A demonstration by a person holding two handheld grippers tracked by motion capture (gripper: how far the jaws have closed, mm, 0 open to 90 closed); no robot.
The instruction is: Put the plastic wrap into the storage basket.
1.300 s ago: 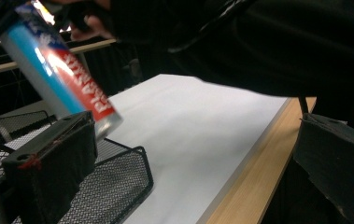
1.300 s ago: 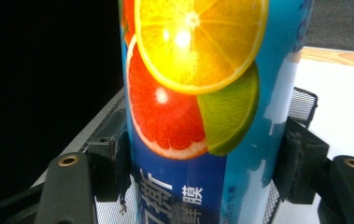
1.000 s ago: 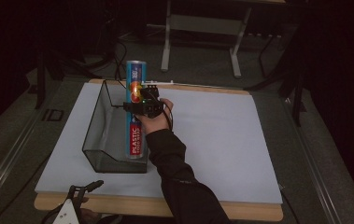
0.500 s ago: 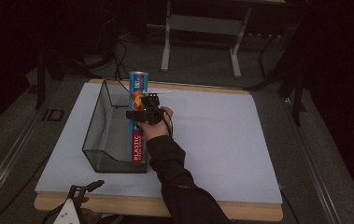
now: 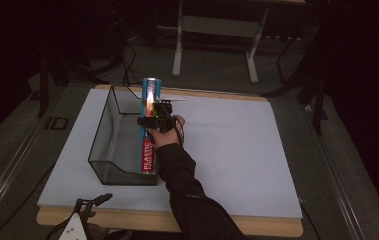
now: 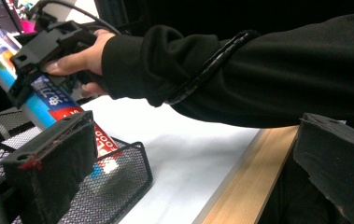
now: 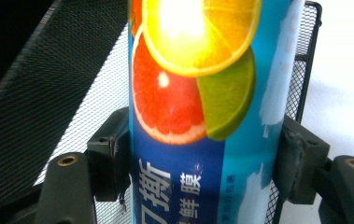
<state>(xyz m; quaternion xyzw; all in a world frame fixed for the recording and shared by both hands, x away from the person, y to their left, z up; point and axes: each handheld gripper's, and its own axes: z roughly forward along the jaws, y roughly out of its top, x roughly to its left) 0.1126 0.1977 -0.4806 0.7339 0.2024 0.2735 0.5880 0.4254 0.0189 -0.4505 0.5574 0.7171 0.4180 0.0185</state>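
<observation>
Right gripper clamped across the middle of a long plastic-wrap box — in the right gripper view both black pads press the box's two sides, jaws close together with the box between them. The hand wraps the gripper body, black sleeve running back to 6 o'clock of the high view. The left gripper view shows the same grip side-on: right gripper, the hand behind it, the box slanting down.

Left gripper sits low at 7 o'clock of the high view, at the near table edge, touching nothing. Its own view shows its two jaws standing well apart, nothing between them.

Box's lower end is inside a black wire-mesh basket, against the basket's right wall; its upper end leans out past the far rim toward 12 o'clock. Basket sits left of centre on the table. Mesh wall visible in the left gripper view and behind the box in the right gripper view.

Surface: white sheet over a wooden table — wood strip shows along the near and far edges. Beyond, dim room, grey floor, a pale metal stand at 12 o'clock, dark cables at 11.

Box looks: blue, slim, square-ended; citrus slices printed near the top — orange, red grapefruit, lime; white lettering below, red band with "PLASTIC" low down. Glare on the upper part.
</observation>
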